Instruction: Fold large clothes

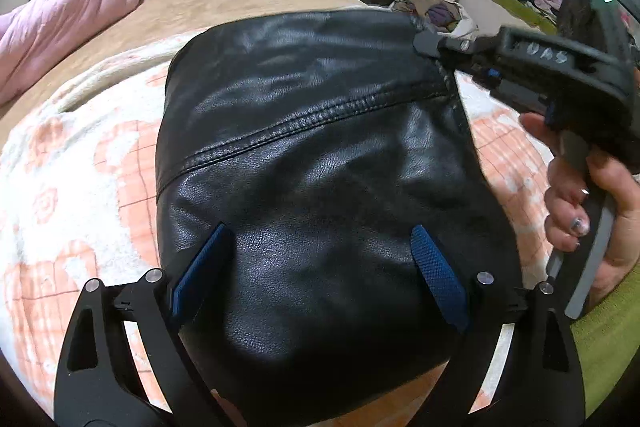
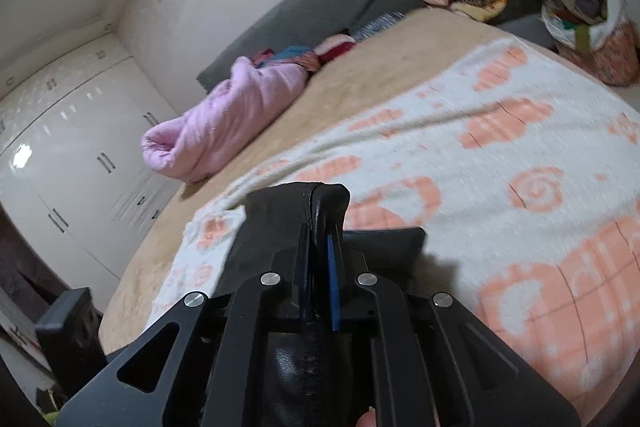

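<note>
The black leather jacket (image 1: 312,155) lies centre-frame on the patterned bed blanket (image 1: 72,187), apparently partly folded, with the right hand-held gripper (image 2: 320,227) clamped on its edge and the left hand-held gripper (image 1: 320,267) spread wide, holding nothing.

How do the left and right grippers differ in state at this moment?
The left gripper stands wide, its blue pads apart above the black leather garment, gripping nothing. The right gripper is shut on the black leather garment's edge. The left hovers over the garment's near part; the right pinches a far corner. Both are black with blue pads.
</note>
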### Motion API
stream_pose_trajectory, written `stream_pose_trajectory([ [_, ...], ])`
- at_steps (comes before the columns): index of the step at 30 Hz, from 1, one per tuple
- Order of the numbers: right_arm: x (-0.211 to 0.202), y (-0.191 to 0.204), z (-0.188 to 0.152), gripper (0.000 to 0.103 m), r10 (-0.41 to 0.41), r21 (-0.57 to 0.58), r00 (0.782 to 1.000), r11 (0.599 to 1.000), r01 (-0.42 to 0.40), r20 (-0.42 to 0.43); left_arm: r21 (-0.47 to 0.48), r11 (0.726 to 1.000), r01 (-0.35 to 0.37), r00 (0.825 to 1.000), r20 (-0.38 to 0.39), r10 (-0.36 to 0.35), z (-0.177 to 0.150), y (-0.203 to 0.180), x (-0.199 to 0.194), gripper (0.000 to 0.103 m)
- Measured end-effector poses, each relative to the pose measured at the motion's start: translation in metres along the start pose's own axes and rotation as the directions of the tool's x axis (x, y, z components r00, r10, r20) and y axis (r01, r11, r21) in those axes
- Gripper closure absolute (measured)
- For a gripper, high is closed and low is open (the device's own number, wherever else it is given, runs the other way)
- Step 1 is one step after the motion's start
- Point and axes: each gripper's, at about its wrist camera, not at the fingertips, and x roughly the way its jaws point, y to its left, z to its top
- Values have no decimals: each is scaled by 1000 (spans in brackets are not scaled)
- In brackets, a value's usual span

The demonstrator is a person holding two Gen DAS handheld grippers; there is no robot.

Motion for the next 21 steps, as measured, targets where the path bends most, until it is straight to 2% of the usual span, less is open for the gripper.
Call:
stream_pose_trajectory([
  [7, 14, -25, -9, 96, -20, 63, 999, 998, 23, -47, 8, 1000, -1, 1000, -3, 1, -4, -1, 3, 19],
  [12, 32, -47, -16, 92, 1, 148, 996, 989, 12, -90, 2, 1000, 13, 1000, -2, -13, -5, 2, 0, 19],
  [16, 39, -55, -21, 90, -2, 173, 994, 985, 22, -114, -6, 1000, 25, 1000, 3, -25, -4, 2, 0, 19],
  [21, 43, -59, -25, 89, -11, 179, 991, 983, 35, -133, -55, 996, 71, 997, 25, -69, -2, 10, -8, 19],
])
